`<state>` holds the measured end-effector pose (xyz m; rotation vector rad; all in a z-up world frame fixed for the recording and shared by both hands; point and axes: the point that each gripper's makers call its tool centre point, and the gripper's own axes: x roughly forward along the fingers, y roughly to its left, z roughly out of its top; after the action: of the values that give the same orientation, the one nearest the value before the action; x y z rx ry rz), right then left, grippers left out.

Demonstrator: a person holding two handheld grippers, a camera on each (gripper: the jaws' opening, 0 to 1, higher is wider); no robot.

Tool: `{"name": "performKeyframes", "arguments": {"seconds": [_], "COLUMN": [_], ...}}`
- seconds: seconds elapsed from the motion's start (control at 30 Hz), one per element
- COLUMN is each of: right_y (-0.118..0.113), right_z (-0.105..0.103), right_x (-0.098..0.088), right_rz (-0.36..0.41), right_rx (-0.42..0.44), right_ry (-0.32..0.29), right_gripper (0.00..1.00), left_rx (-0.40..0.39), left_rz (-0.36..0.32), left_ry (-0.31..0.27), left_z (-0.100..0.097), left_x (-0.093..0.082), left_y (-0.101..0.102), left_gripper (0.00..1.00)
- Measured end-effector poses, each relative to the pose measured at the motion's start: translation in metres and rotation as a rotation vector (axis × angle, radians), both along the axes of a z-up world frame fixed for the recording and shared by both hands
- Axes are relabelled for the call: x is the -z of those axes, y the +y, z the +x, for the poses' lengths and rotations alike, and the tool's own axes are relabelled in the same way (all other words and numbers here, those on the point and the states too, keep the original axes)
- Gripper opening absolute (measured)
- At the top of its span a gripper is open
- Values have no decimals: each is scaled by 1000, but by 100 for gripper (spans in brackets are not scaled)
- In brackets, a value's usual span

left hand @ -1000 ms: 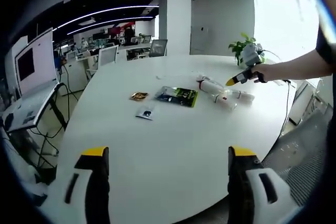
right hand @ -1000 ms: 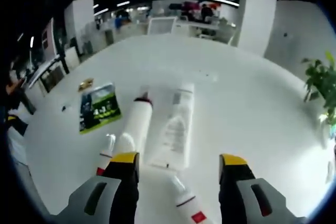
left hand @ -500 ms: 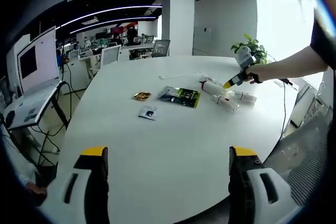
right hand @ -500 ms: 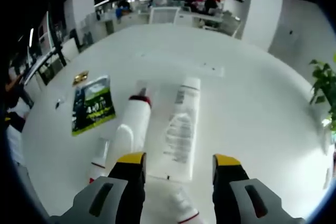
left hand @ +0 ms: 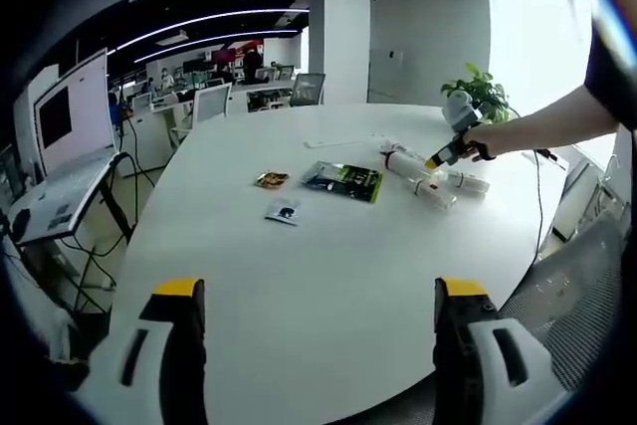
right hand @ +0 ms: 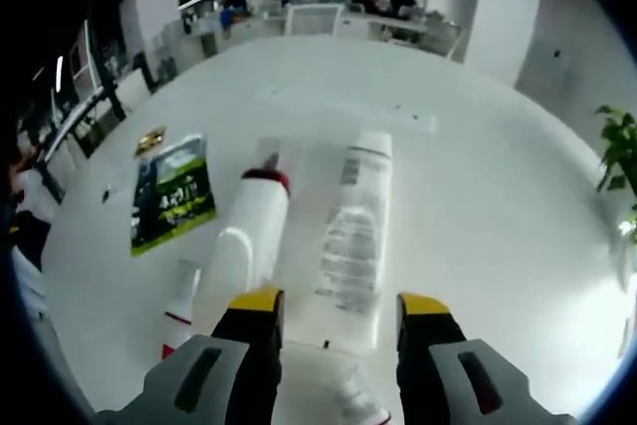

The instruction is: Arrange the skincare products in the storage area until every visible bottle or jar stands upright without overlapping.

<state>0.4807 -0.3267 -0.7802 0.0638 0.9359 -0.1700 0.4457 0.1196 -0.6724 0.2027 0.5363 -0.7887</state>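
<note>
Several white skincare containers lie on their sides on the white table (right hand: 478,176). A flat white tube (right hand: 356,231) lies beside a white bottle with a dark red collar (right hand: 244,241). A small bottle with a red band (right hand: 177,314) lies to its left, and another small bottle (right hand: 360,407) is low between the jaws. My right gripper (right hand: 338,304) is open, its jaws straddling the tube's near end without touching it. In the left gripper view the same cluster (left hand: 430,177) lies far right, with the right gripper (left hand: 443,153) over it. My left gripper (left hand: 318,289) is open and holds nothing.
A green packet (right hand: 171,196) (left hand: 343,180), a small gold packet (left hand: 269,179) and a small sachet (left hand: 286,211) lie on the table. A potted plant (left hand: 480,87) stands at the far edge. A person's arm (left hand: 557,121) reaches in. Desks and chairs stand beyond.
My right gripper has moved forward over the tube's near end and its jaws have narrowed slightly. The left gripper has stayed almost still.
</note>
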Motion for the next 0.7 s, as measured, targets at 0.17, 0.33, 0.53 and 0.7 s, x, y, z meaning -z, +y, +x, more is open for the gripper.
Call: {"name": "performKeyframes", "arguments": {"seconds": [0.17, 0.33, 0.53, 0.7], "right_y": [1, 0, -5, -5], "right_z": [-1, -1, -2, -1], "right_x": [10, 9, 7, 1], "right_rz": [8, 4, -56, -74], "right_rx": [-6, 10, -2, -6], "right_ry": [21, 4, -9, 3], "right_gripper": [38, 35, 30, 28], "left_rx": [-2, -5, -3, 2], "left_rz": [2, 5, 9, 11], "left_ry": [2, 3, 1, 1], "left_z": [0, 1, 0, 0], "left_x": [1, 1, 1, 1], "left_y": [0, 1, 1, 0], "left_gripper": [90, 90, 89, 89]}}
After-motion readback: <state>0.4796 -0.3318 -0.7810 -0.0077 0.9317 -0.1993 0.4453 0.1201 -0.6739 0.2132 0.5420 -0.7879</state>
